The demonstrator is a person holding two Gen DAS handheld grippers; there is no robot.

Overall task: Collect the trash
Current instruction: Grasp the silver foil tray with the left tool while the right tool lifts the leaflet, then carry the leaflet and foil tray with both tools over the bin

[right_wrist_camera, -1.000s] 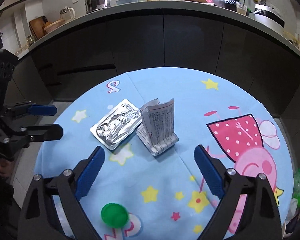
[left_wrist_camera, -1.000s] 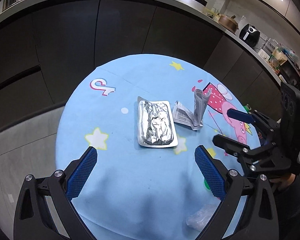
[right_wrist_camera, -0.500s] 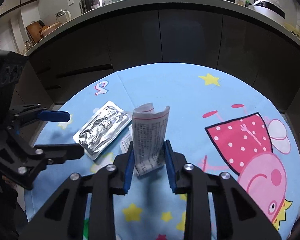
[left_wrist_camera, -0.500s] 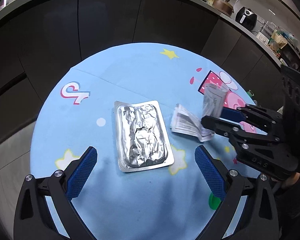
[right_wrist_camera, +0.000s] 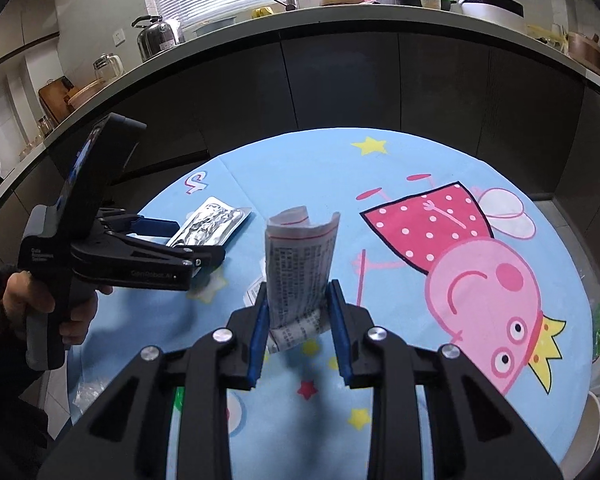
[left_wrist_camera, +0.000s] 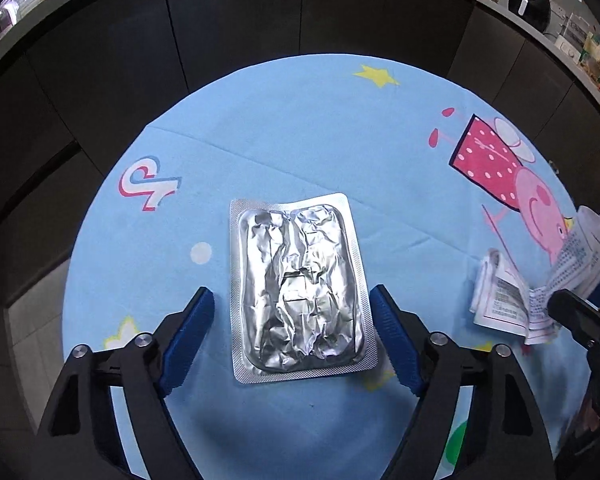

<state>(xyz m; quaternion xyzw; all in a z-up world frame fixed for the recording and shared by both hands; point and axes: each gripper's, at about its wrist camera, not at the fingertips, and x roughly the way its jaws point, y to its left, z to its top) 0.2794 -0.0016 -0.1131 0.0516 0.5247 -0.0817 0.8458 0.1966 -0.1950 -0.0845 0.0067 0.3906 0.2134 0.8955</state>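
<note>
The folded paper leaflet is clamped upright between the blue pads of the right gripper, raised off the tablecloth. The foil blister pack is straddled by the left gripper, whose fingers are spread wide on either side of it.
</note>
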